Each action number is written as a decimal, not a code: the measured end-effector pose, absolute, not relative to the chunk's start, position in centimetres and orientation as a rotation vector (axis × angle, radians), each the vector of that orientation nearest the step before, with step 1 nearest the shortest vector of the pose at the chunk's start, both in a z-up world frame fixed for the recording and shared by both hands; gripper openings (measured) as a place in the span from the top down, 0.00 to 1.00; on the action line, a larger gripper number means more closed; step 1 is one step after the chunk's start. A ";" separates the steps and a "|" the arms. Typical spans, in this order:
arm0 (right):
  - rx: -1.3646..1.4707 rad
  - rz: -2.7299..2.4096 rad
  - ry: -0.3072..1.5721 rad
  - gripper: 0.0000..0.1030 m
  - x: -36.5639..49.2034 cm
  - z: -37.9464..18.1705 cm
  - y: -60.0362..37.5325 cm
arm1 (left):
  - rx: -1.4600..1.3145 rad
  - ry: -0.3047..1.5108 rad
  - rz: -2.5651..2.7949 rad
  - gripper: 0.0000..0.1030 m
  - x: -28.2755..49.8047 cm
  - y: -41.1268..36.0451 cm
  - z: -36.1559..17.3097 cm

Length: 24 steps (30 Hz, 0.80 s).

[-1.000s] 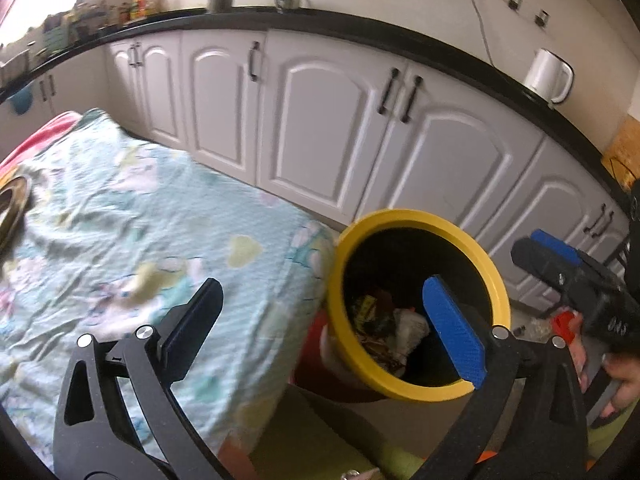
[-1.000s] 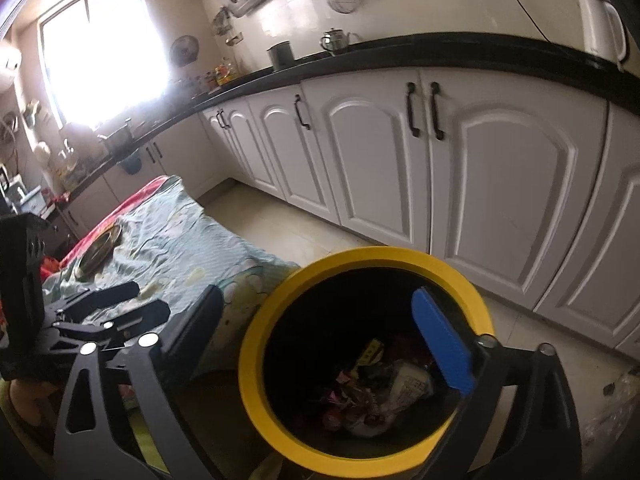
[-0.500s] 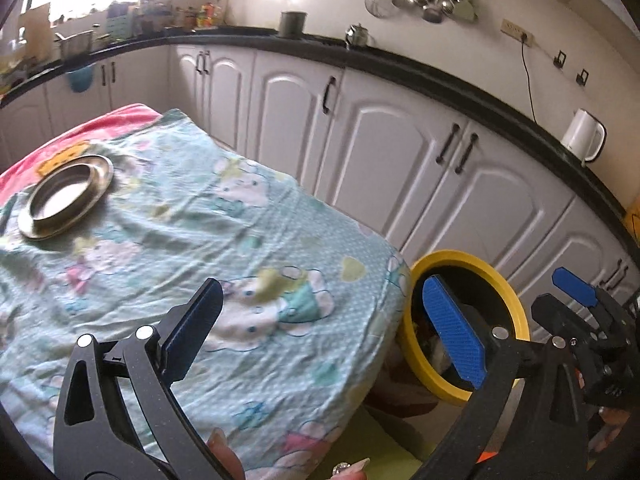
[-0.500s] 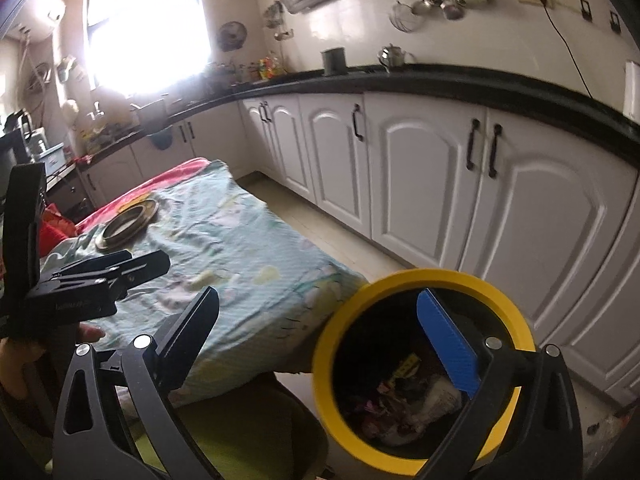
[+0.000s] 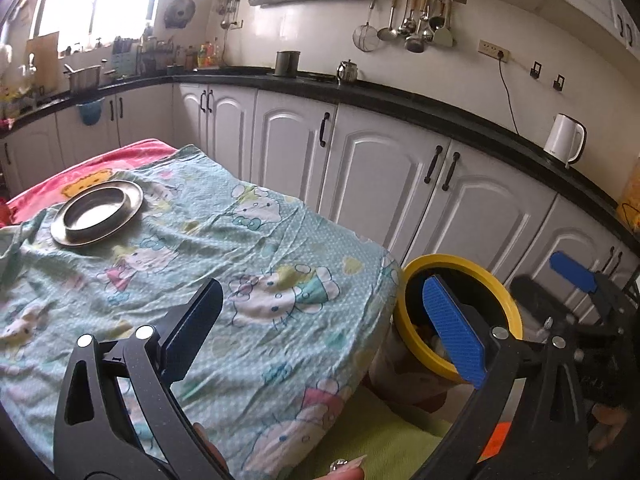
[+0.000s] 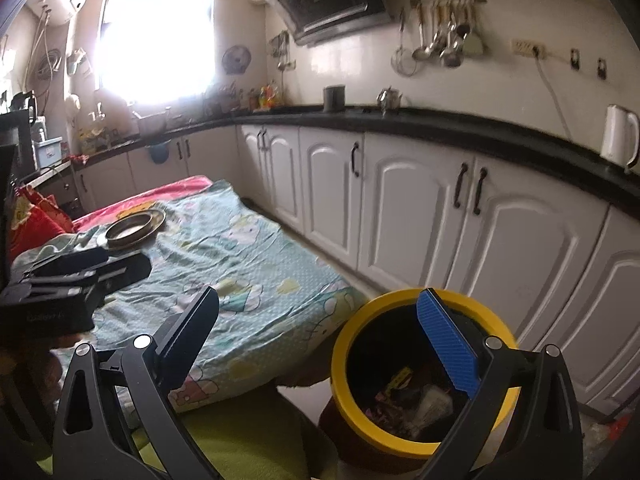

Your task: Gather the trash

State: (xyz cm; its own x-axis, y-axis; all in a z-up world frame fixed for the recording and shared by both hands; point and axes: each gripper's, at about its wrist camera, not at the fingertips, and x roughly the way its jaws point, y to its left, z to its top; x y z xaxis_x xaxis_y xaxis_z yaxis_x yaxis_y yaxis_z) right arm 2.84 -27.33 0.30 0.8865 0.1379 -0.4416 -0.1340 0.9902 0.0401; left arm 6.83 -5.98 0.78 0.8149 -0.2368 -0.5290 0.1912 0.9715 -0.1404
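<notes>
Wrinkled cartoon-print cloth (image 5: pixel 248 264) carries a round steel plate (image 5: pixel 97 212); left gripper (image 5: pixel 320 332) and right gripper (image 6: pixel 320 336) gape wide, empty, beside the yellow-rimmed bin (image 6: pixel 424 372).

A wrinkled, matt printed cloth (image 5: pixel 240 240) was seen at centre left, a dull metal plate (image 5: pixel 97 213) at left, a smooth yellow plastic bin rim (image 6: pixel 348 344) at lower right, and glossy white cabinet doors (image 5: pixel 376 188) behind.
</notes>
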 end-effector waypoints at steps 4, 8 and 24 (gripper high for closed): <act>0.017 0.098 0.403 0.06 1.0 0.3 -27.7 | -0.068 0.543 -0.221 0.11 5.0 -6.0 0.6; 0.011 0.082 0.396 0.06 -0.7 -0.6 -28.0 | -0.039 0.492 -0.206 0.11 3.2 -6.1 0.7; -0.023 0.088 0.347 0.06 -3.2 -1.4 -27.4 | -0.058 0.401 -0.198 0.11 0.1 -6.0 0.8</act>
